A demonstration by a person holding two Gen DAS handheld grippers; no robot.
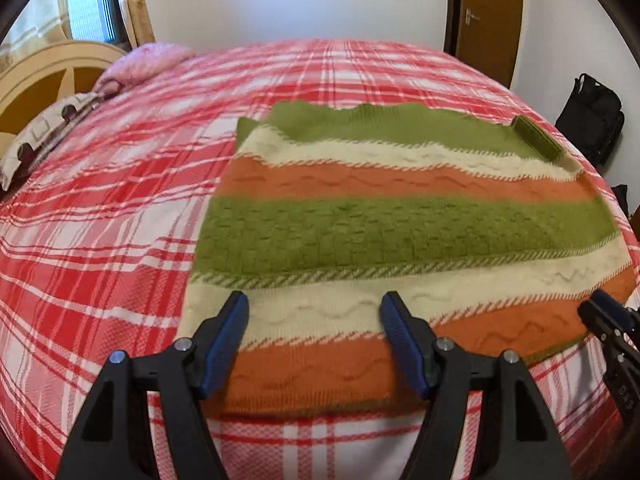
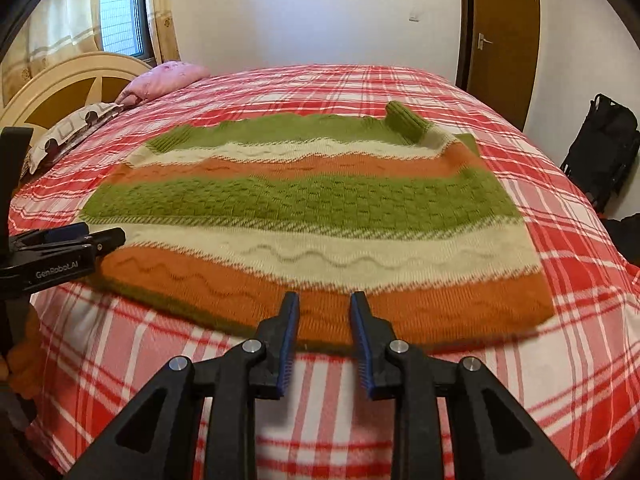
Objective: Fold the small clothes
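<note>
A knitted sweater striped in green, cream and orange [image 2: 312, 216] lies spread flat on a bed covered by a red-and-white plaid blanket [image 2: 520, 380], with its ribbed green hem edge toward 12 o'clock and an orange band nearest the cameras at 6 o'clock; a ribbed green cuff [image 2: 406, 122] is folded onto it at about 1 o'clock in the right wrist view. The left gripper [image 1: 314, 308] hangs over the near cream and orange bands with its blue-padded jaws spread wide and nothing between them. The right gripper [image 2: 325, 300] sits at the near orange edge, its jaws parted by a narrow gap, the pads not pressing on the knit. Beyond the sweater, at about 10 o'clock, a pink pillow [image 2: 172, 78] and a patterned pillow [image 2: 72, 132] rest by a cream headboard [image 2: 60, 80]. A brown door [image 2: 504, 36] stands at 1 o'clock, and a black bag [image 2: 604, 148] at 3 o'clock.
</note>
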